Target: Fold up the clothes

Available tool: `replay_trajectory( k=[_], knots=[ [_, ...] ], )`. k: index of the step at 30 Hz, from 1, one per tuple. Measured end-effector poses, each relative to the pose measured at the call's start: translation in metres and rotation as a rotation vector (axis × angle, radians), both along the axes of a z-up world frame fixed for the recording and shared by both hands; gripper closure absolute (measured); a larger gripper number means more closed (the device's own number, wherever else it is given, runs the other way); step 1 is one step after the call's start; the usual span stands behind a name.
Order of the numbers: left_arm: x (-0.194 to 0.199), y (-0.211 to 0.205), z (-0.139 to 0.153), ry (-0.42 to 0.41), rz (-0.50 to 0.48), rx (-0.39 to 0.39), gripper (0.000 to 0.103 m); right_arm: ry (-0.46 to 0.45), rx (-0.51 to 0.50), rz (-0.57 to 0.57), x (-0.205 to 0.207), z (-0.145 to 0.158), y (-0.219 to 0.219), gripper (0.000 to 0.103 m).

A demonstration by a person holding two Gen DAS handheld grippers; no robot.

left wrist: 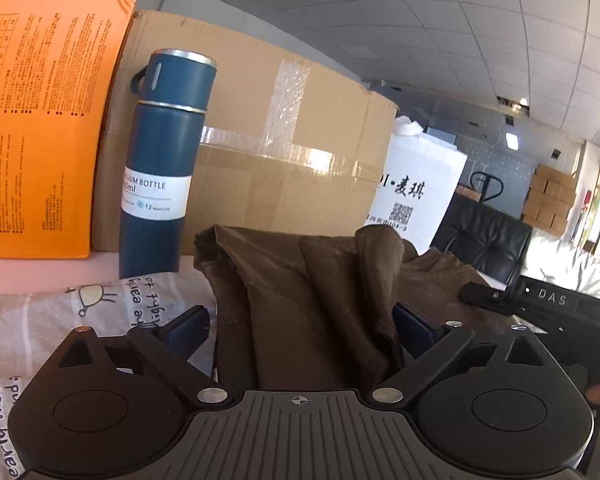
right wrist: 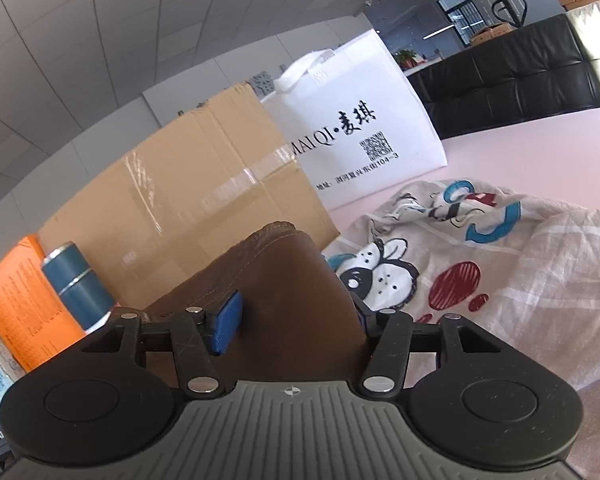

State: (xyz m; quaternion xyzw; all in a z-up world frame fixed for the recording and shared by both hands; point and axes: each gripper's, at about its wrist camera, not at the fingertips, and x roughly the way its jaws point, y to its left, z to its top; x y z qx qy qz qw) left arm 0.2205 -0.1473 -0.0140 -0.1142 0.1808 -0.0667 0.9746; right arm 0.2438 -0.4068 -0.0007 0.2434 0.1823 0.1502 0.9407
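Clearly, each hand-held gripper [left wrist: 300, 332] [right wrist: 292, 320] clamps brown cloth [left wrist: 300, 300], hiding its pads.

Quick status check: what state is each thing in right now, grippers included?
Left gripper: shut on brown garment.
Right gripper: shut on brown garment.
Brown garment: bunched, lifted between both grippers.
Printed sheet: rumpled, lying on the pink table.
Blue vacuum bottle: upright, capped.
Cardboard box: taped shut.
White tote bag: standing upright.
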Motion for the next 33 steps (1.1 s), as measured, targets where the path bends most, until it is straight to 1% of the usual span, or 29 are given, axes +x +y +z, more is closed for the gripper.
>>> replay_trajectory(
  k=[1, 3, 5, 6, 8, 10, 11, 13, 15, 16, 18, 20, 23, 26, 30, 33],
  knots=[
    [0.004, 0.002, -0.004, 0.018, -0.003, -0.009, 0.0, 0.018, -0.016, -0.011, 0.002, -0.003, 0.001, 0.041],
    [0.008, 0.008, -0.008, 0.036, -0.011, -0.035, 0.0, 0.049, -0.046, -0.028, 0.006, -0.009, 0.004, 0.035],
    [0.006, 0.009, -0.007, 0.032, -0.019, -0.045, 0.0, 0.053, -0.049, -0.039, 0.005, -0.013, 0.004, 0.031],
    [0.002, 0.009, -0.006, 0.012, -0.02, -0.045, 0.0, 0.05, -0.044, -0.043, 0.004, -0.015, 0.003, 0.027],
    [-0.012, 0.006, -0.002, -0.068, 0.001, -0.012, 0.0, 0.036, -0.028, -0.047, 0.001, -0.017, 0.001, 0.024],
    [-0.03, 0.005, 0.003, -0.158, 0.032, 0.039, 0.0, -0.007, 0.015, -0.04, -0.005, -0.015, -0.004, 0.02],
    [-0.04, 0.004, 0.007, -0.203, 0.048, 0.066, 0.0, -0.038, 0.035, -0.042, -0.009, -0.013, -0.006, 0.019],
    [-0.062, 0.008, 0.013, -0.287, 0.075, 0.101, 0.0, -0.13, 0.074, -0.057, -0.02, -0.008, -0.012, 0.011],
    [-0.082, 0.016, 0.019, -0.327, 0.097, 0.104, 0.0, -0.212, 0.136, -0.069, -0.031, -0.004, -0.02, 0.006],
    [-0.091, 0.021, 0.021, -0.346, 0.107, 0.104, 0.0, -0.236, 0.166, -0.079, -0.034, -0.004, -0.024, 0.002],
    [-0.11, 0.028, 0.026, -0.379, 0.115, 0.118, 0.0, -0.264, 0.19, -0.124, -0.042, -0.002, -0.029, 0.0],
    [-0.127, 0.035, 0.031, -0.411, 0.116, 0.141, 0.0, -0.282, 0.174, -0.173, -0.05, 0.003, -0.029, 0.0],
    [-0.149, 0.044, 0.039, -0.455, 0.114, 0.17, 0.0, -0.301, 0.159, -0.184, -0.071, 0.015, -0.022, 0.0],
    [-0.163, 0.053, 0.047, -0.492, 0.128, 0.168, 0.0, -0.324, 0.197, -0.128, -0.1, 0.027, -0.008, 0.0],
    [-0.179, 0.069, 0.054, -0.52, 0.153, 0.135, 0.0, -0.338, 0.247, -0.008, -0.142, 0.046, 0.019, 0.0],
    [-0.183, 0.077, 0.058, -0.503, 0.121, 0.158, 0.0, -0.357, 0.178, 0.052, -0.177, 0.062, 0.055, 0.0]
  ],
)
